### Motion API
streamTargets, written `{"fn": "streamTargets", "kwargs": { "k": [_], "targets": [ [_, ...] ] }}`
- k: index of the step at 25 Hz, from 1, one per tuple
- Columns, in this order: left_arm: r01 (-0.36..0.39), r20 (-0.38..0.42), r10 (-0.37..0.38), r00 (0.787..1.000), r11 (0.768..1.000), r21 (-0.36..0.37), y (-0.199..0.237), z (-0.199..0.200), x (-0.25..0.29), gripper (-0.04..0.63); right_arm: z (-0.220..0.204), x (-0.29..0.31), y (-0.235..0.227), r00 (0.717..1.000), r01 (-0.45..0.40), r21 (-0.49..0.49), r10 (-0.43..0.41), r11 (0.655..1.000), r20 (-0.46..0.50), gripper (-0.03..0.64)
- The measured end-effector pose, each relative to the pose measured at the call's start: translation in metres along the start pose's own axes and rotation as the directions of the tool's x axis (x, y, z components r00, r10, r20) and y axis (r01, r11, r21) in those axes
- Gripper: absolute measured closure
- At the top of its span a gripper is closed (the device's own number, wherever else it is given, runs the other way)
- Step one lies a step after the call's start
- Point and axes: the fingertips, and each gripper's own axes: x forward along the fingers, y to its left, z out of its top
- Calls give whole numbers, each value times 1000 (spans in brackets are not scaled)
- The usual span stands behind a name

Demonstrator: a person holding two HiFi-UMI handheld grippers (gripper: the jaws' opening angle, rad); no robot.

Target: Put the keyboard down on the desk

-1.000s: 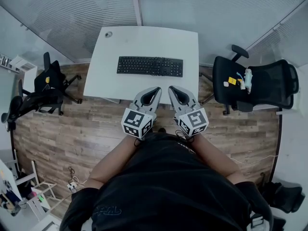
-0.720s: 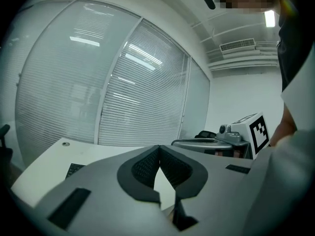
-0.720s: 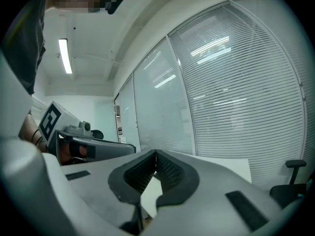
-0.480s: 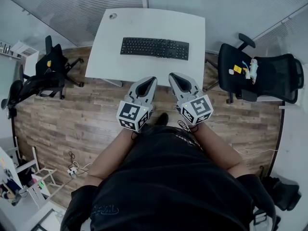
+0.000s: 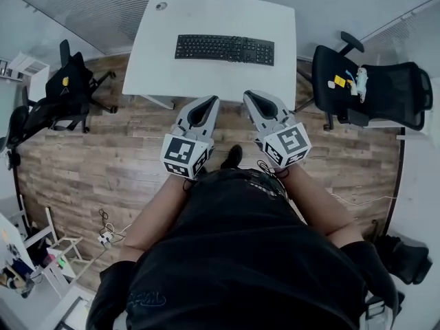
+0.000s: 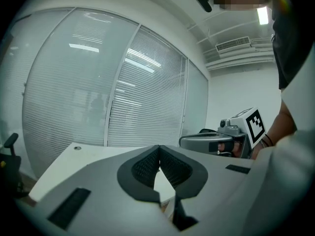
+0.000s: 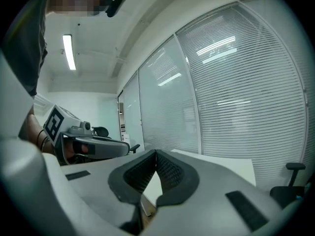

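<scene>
A black keyboard (image 5: pixel 225 49) is seen lying flat on the white desk (image 5: pixel 155 60). It is long and thin, with many rows of small dark keys. One block of keys is set a little apart at its right end. It is laid across the middle of the desk top, with white desk showing on every side of it. It is turned just a tiny bit, so its right end sits a little nearer to the person. Nothing is touching it.

A small round spot (image 5: pixel 161 6) is seen near the far left corner of the desk, well apart from the keyboard.

The left gripper (image 5: pixel 212 100) and the right gripper (image 5: pixel 248 95) are held side by side over the wooden floor (image 5: pixel 103 150), near the front edge of the desk. Both are pointed toward the desk. The jaws of the left gripper are pressed together at the tips, and nothing is held between them. The jaws of the right gripper are pressed together too, with nothing between them. Both are kept well apart from the keyboard.

A black chair (image 5: pixel 368 95) is placed to the right of the desk, with small yellow and white things on its seat. Another black chair (image 5: pixel 65 91) is placed to the left.
</scene>
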Motion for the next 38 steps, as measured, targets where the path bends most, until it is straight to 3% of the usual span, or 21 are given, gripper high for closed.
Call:
{"fn": "streamTargets", "kwargs": {
  "k": [26, 38],
  "targets": [
    [102, 18, -103, 995, 995, 21, -5, -17, -159, 581, -2, -42, 144, 995, 99, -20, -98, 995, 23, 594],
    [112, 22, -113, 993, 993, 26, 2, -25, -196, 581, -16, -43, 197, 994, 106, 17, -107, 994, 29, 594]
  ]
}}
